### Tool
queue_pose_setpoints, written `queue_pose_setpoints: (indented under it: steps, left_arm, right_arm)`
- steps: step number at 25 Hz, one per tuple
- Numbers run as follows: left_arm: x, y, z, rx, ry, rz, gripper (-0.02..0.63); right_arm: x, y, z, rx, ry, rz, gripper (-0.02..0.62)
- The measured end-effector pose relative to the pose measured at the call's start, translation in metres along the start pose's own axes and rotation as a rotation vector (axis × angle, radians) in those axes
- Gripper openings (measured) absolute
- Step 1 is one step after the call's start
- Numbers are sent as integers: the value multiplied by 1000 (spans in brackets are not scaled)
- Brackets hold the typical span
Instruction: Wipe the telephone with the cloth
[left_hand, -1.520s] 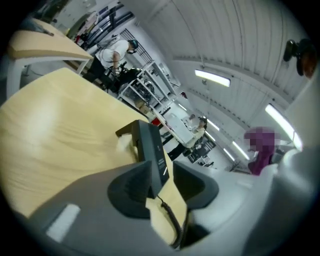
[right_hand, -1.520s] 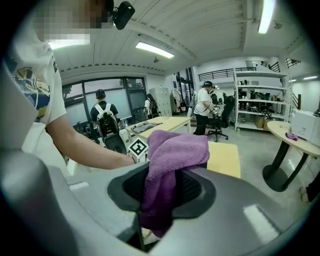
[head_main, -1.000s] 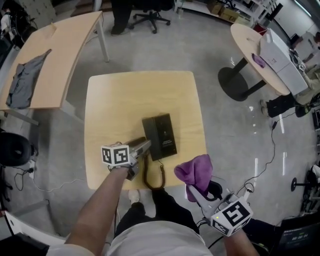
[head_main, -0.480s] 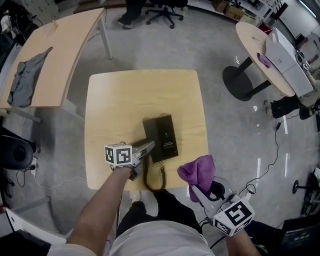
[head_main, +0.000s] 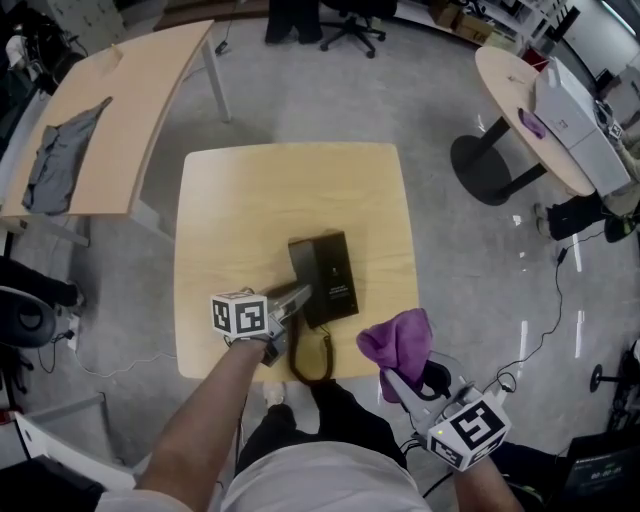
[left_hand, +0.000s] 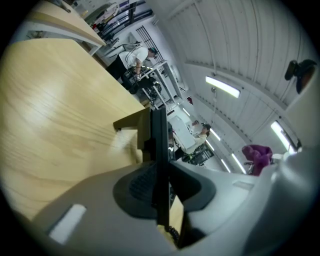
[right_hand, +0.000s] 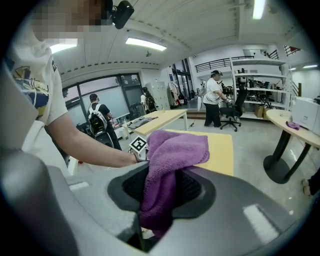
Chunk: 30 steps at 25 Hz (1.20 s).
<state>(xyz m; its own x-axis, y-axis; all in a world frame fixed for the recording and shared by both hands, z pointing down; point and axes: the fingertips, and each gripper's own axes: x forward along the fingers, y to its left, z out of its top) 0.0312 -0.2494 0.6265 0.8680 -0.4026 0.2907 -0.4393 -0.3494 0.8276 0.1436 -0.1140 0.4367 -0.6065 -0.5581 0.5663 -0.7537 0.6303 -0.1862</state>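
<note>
While the left tongs (head_main: 296, 298) close on the near left edge of the telephone (head_main: 323, 277), with its thin dark rim between their jaws, the grip should settle firmly before any wiping. That way the set will not skid on the smooth table (head_main: 260, 190). The right tongs (head_main: 396, 378) are clamped on the purple cloth (head_main: 398, 340), held just off the table's near right edge and apart from the telephone. I judge the cloth should come in flat over the top face and stroke away from the held edge. The telephone is a flat black block near the middle of the table, toward its near side. A dark coiled cord (head_main: 312, 362) loops off its near end.
</note>
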Motion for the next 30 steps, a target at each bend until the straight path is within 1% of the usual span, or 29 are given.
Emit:
queue_pose_setpoints:
  steps: [8, 13, 18, 23, 26, 30]
  left_arm:
    - [-6, -16, 4, 17, 2, -22, 81]
    - [-19, -38, 16, 4, -47, -69, 81]
    - [-39, -81, 36, 10, -114, -160, 80]
    - [-68, -133, 53, 69, -147, -248, 80]
    - [-87, -164, 65, 100, -166, -276, 80]
    - [-110, -201, 82, 130, -196, -288, 81]
  right_arm:
    - [1, -4, 6, -11, -20, 6, 115]
    - [3, -4, 15, -32, -43, 13, 115]
    - [7, -1, 35, -73, -82, 26, 115]
    - [10, 9, 67, -128, -144, 49, 115]
    - [10, 18, 90, -158, -190, 70, 115]
    - [5, 32, 125, -191, -254, 91, 115]
